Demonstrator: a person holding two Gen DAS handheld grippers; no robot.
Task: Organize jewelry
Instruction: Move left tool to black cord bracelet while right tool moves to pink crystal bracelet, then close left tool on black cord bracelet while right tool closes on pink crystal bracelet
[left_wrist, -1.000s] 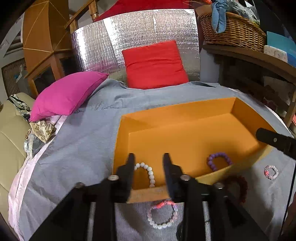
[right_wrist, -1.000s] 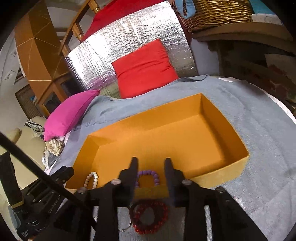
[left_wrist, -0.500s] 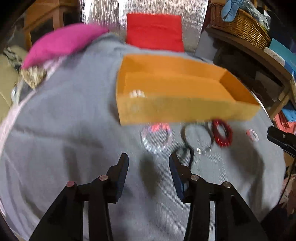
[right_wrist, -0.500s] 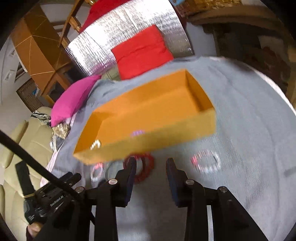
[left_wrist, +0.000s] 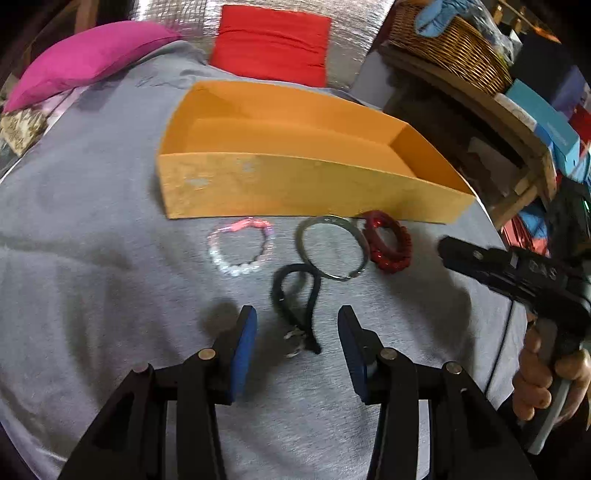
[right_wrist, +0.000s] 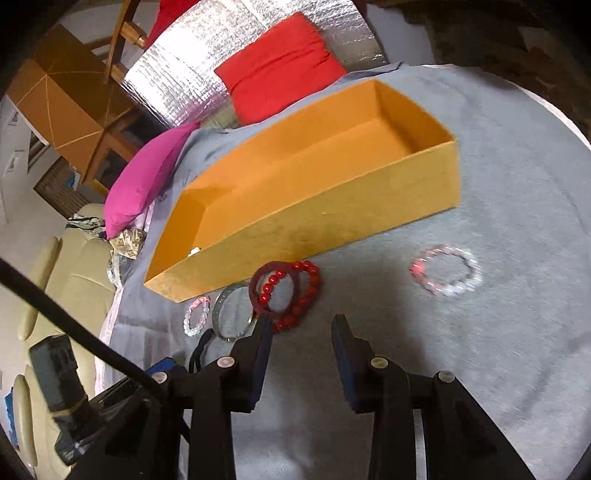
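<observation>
No legible text or labels.

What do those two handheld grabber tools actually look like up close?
Each gripper, left and right, has two black angular plastic fingers with blue inner pads and round silver pivot pins. A thin black cable crosses the right wrist view.

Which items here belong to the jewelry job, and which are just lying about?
Job: orange box, black cord, silver bangle, red bracelets, pearl bracelets.
Lying about: pink pillow, red pillow, wicker basket.
</observation>
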